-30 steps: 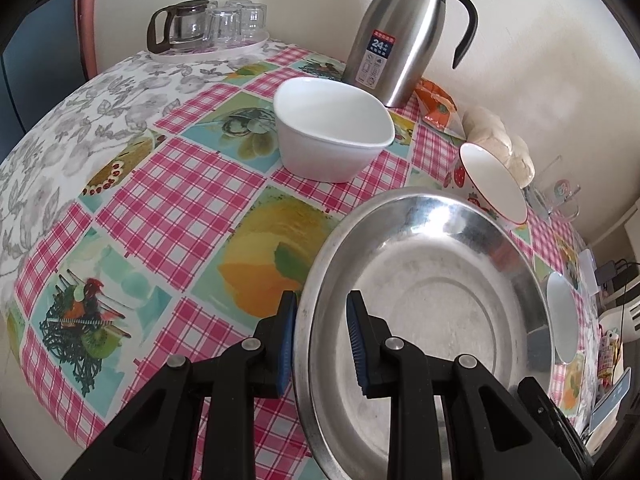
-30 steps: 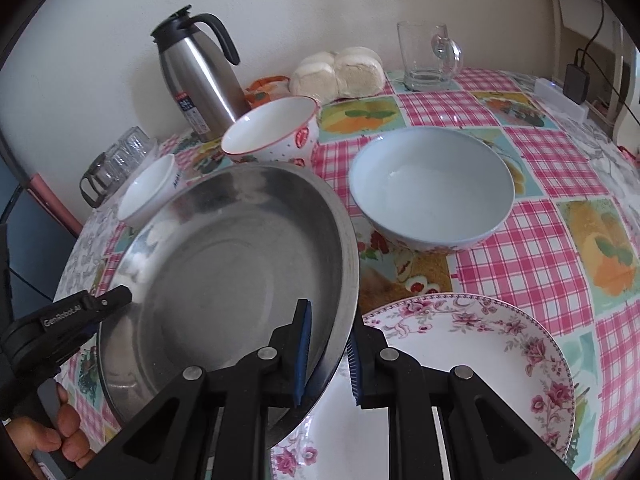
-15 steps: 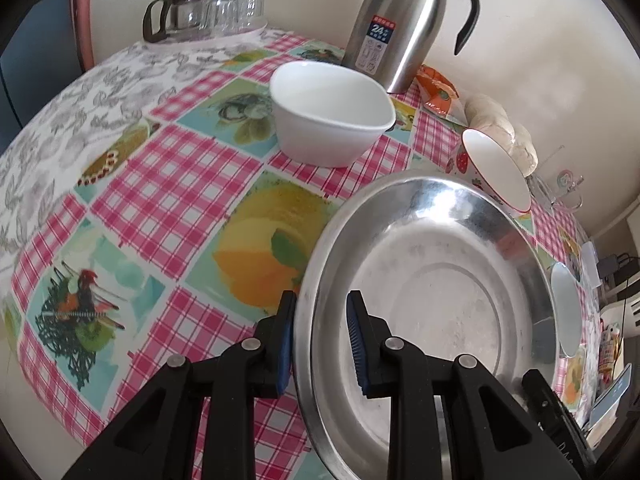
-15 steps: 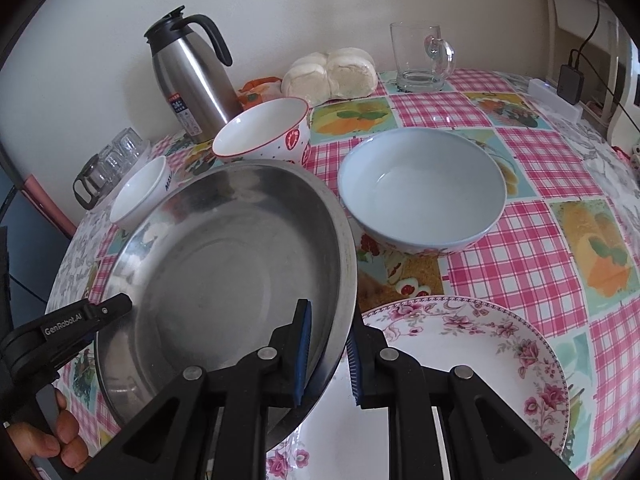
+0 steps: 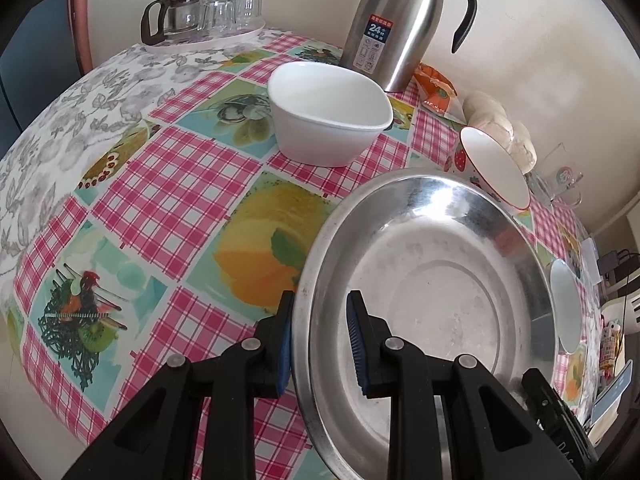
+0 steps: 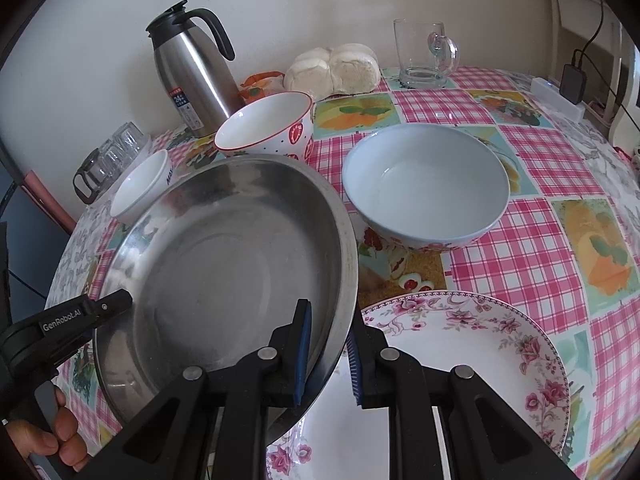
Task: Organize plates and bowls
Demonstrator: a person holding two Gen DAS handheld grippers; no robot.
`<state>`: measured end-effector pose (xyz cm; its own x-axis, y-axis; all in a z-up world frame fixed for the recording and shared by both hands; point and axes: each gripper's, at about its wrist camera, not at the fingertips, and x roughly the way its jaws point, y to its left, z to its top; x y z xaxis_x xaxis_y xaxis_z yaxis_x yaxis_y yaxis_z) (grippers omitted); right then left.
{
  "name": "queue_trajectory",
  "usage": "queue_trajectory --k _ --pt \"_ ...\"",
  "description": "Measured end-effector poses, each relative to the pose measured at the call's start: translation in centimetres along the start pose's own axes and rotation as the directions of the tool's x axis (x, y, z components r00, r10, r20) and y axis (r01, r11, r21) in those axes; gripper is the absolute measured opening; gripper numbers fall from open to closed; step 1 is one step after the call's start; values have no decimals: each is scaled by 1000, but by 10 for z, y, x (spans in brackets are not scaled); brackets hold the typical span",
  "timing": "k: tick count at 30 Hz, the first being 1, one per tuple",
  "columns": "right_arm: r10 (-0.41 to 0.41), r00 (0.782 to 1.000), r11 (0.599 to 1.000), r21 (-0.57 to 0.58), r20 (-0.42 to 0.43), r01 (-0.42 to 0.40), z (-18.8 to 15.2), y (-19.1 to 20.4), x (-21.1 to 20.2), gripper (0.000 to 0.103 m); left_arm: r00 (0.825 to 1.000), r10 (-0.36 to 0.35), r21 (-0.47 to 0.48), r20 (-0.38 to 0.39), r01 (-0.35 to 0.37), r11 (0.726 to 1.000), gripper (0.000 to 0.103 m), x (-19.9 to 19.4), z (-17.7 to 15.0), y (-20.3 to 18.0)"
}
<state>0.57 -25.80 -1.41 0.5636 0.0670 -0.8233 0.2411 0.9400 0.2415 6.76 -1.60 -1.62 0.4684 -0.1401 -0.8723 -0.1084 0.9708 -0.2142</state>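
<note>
A large steel plate (image 5: 432, 300) is held off the table by both grippers. My left gripper (image 5: 318, 340) is shut on its left rim. My right gripper (image 6: 328, 348) is shut on its right rim (image 6: 344, 280); the plate also shows in the right wrist view (image 6: 224, 264). A floral plate (image 6: 460, 360) lies on the table under the right gripper. A pale blue bowl (image 6: 426, 184) stands behind it. A strawberry bowl (image 6: 266, 126) and a white bowl (image 5: 328, 114) stand further back.
A steel thermos (image 5: 396, 20) stands by the wall, with buns (image 6: 334, 68) and a glass mug (image 6: 424, 54) to its right. A tray with a glass pot and cups (image 5: 200, 14) sits at the far left. A checked tablecloth (image 5: 168, 200) covers the table.
Both grippers have kept hold of the steel plate and carried it slightly closer to the bowls at the back. The rest has not moved.
</note>
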Motion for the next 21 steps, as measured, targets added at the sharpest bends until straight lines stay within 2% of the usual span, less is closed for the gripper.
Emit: queue_trajectory --k 8,16,21 --pt "-9 1000 1000 4 -1 9 0 -1 -4 20 1000 -6 -4 -16 6 1000 26 1 -1 2" --pt "-15 1000 1000 23 -2 15 2 -2 -11 20 1000 26 -10 -12 -26 1000 26 -6 3 4" --pt "-43 998 999 0 39 43 6 1 -29 20 999 41 -11 18 -40 999 26 -18 6 4"
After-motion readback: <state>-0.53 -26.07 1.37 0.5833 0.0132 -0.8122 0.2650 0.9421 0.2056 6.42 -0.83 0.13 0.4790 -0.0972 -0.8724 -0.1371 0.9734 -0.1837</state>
